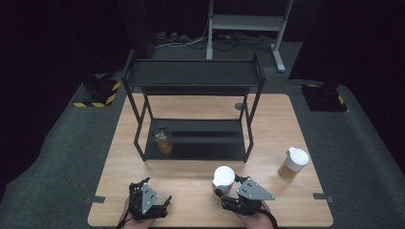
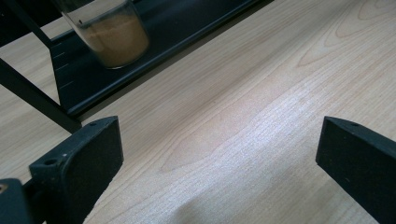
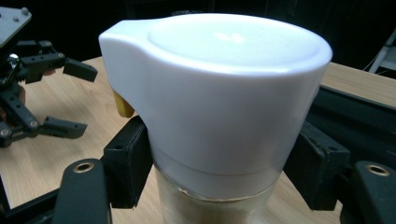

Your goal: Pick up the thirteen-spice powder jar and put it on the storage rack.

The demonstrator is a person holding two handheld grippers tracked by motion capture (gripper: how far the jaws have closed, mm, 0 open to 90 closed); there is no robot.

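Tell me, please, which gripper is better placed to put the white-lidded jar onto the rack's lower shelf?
Probably the right gripper: its jaws already flank the white-lidded jar. The left gripper is open over bare table.

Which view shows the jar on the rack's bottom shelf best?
The high view: the whole jar stands at the shelf's left end. The left gripper view shows its lower part, cut off at the top edge.
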